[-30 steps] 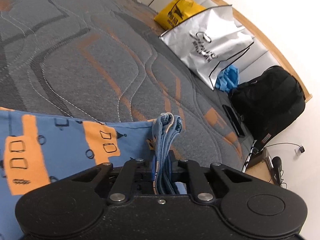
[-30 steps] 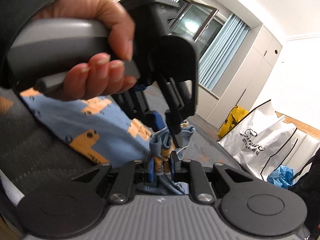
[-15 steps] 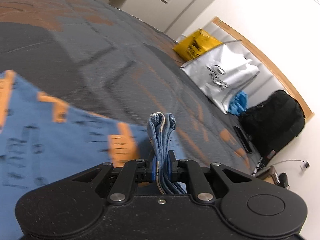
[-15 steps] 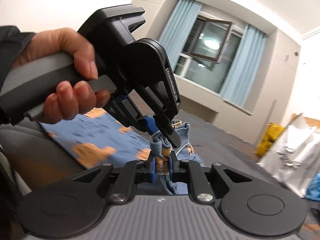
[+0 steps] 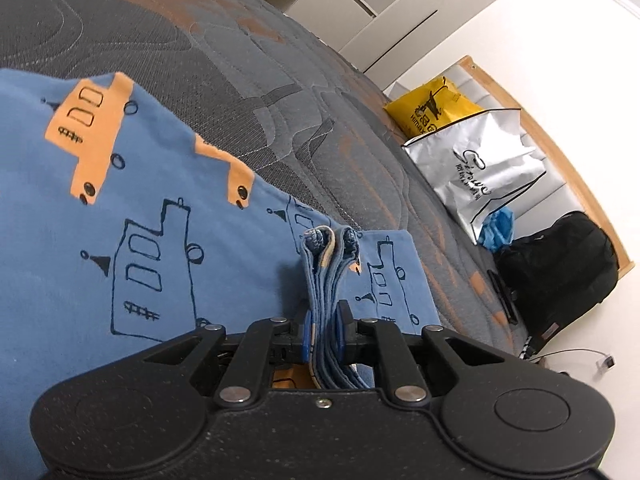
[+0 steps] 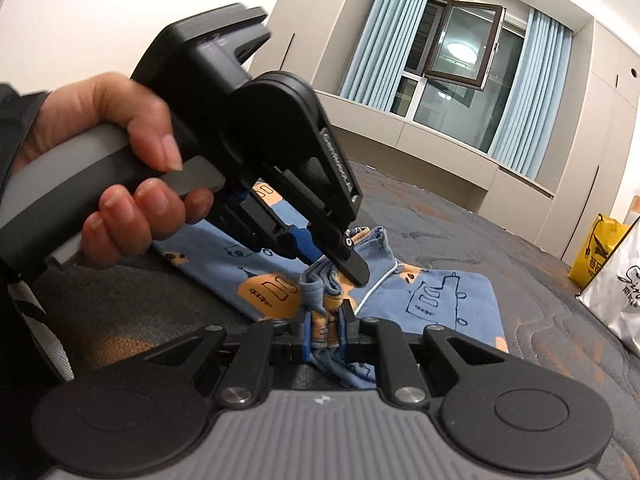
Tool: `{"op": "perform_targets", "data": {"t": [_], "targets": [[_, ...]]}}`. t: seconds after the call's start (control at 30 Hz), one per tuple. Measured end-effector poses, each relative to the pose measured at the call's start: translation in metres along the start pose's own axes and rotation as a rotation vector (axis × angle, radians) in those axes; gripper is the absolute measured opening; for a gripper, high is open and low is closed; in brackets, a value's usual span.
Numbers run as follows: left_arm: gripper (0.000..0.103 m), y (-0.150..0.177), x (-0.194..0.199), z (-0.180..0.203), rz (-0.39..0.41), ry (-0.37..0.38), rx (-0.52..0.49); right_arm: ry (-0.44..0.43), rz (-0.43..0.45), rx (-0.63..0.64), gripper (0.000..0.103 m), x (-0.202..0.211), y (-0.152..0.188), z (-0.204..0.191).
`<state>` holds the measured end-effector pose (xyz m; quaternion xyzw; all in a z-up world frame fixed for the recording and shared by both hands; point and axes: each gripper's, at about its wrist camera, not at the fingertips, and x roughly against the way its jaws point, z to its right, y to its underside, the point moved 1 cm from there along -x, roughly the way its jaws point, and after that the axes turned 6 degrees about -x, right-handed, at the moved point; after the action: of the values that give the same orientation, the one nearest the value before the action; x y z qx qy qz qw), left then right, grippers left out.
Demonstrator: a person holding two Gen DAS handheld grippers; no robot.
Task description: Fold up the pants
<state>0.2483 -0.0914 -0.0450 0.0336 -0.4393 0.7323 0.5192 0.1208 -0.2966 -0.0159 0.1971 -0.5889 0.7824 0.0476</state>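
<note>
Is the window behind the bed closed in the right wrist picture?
No, one dark-framed pane of the window is swung open between the blue curtains.

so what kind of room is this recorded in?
Most likely a bedroom: the pants lie on a quilted grey mattress with a wooden bed frame at its far edge, built-in wardrobes flank a curtained window, and a backpack and shopping bags sit by the frame.
</note>
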Motion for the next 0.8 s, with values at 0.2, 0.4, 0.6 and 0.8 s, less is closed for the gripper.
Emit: {"op": "perform_targets", "data": {"t": [0.2,0.4,0.6,0.8], "targets": [[0.015,0.008,0.001,-0.005,0.031,0.026,-0.008,0.012,0.015,0.01,0.016,0.001,0.002,0.0],[0.015,0.013,0.002,-0.003,0.054,0.023,-0.036,0.018,0.031,0.003,0.017,-0.002,0.004,-0.006],[0.015,0.015,0.004,-0.004,0.06,0.034,-0.028,0.019,0.032,0.005,0.017,0.001,0.005,-0.007],[0.015,0.015,0.004,-0.003,0.065,0.032,-0.034,0.026,0.032,0.014,0.017,0.0,0.006,-0.007]]}}
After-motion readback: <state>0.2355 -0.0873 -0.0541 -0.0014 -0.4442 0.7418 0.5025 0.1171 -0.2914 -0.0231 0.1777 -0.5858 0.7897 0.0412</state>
